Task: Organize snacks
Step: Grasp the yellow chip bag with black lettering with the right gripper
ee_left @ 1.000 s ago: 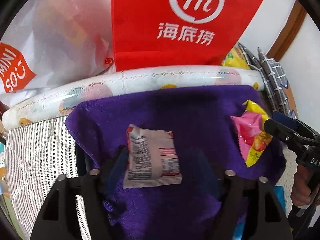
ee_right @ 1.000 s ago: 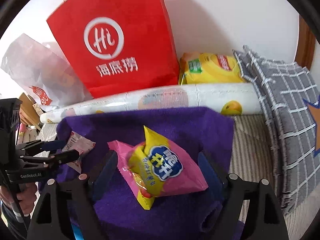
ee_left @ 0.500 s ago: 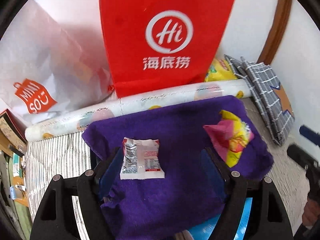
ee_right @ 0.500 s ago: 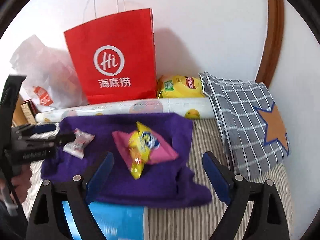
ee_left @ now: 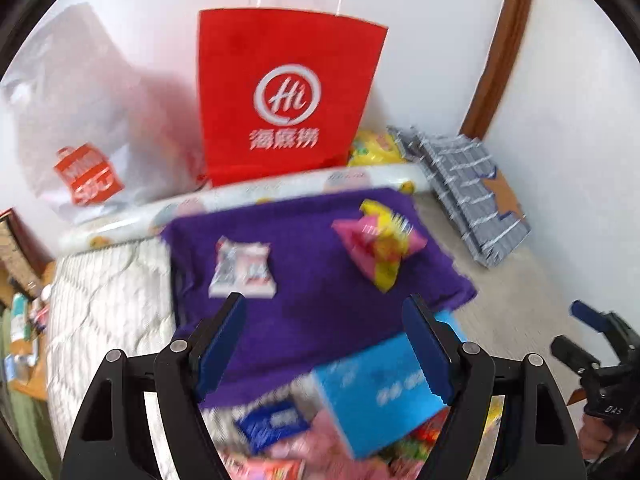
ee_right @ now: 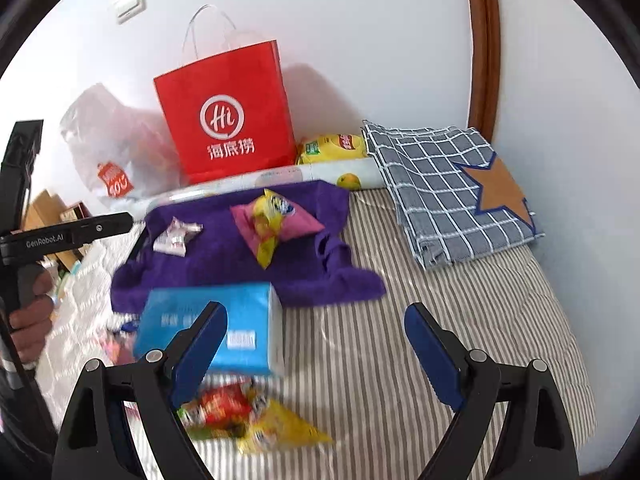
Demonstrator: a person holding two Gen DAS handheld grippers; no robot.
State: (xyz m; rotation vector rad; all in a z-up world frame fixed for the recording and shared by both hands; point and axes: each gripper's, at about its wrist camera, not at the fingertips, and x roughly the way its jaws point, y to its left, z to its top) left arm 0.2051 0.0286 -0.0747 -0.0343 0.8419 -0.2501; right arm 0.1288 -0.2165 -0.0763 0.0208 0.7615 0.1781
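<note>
Grippers both wide apart, empty, above the unsorted snack pile.
Left to right: your left gripper (ee_left: 324, 344) is over pink packets, blue box (ee_right: 212, 326) lies ahead-left of right gripper (ee_right: 316, 344), long axis crosswise; left is nearer.

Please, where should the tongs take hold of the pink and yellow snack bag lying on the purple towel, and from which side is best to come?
Probably from above, closing across the puffed pink middle of the pink and yellow snack bag. It lies flat on the purple towel, so its sides offer little to pinch, and the yellow crimped end pointing toward the camera is thin and may slip. Both tongs are open and empty.
</note>
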